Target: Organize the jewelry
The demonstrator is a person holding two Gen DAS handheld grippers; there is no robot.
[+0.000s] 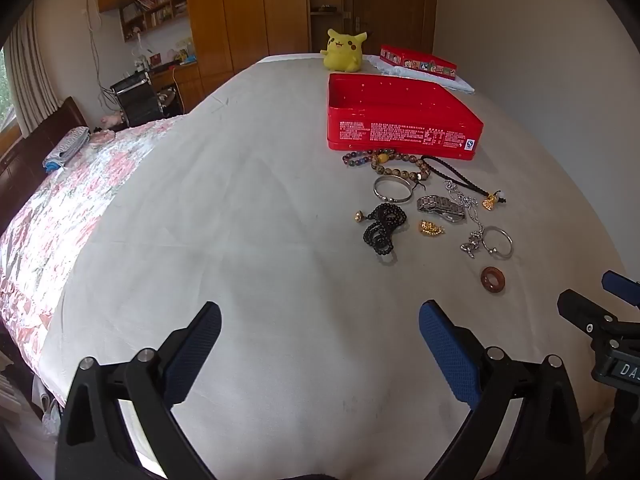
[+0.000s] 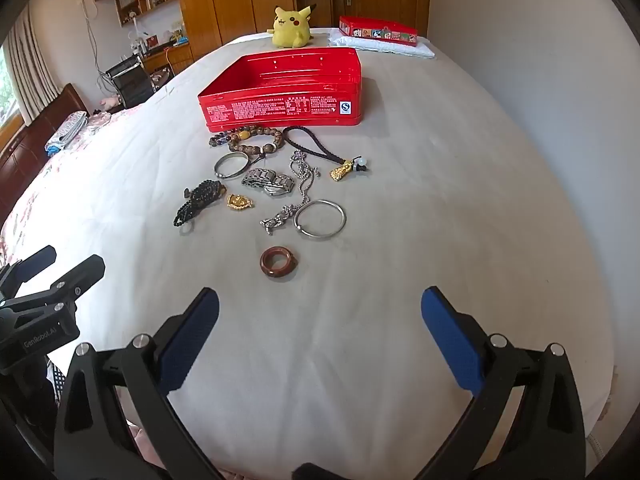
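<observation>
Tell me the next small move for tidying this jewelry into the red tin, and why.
Probably ease the right gripper forward and down onto the brown ring. Both grippers are open and hold nothing, that ring lies nearest the right gripper and apart from the tangled pieces, and the red tin stands open beyond the pile.

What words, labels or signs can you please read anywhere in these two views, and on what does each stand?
"GenRobot.AI": on the left gripper body, in the right wrist view.
"DA", cut off by the frame edge: on the right gripper body, in the left wrist view.
"S" in a small blue-and-white mark: front wall of the open red metal tin.
White print beside it: too small to read.
</observation>
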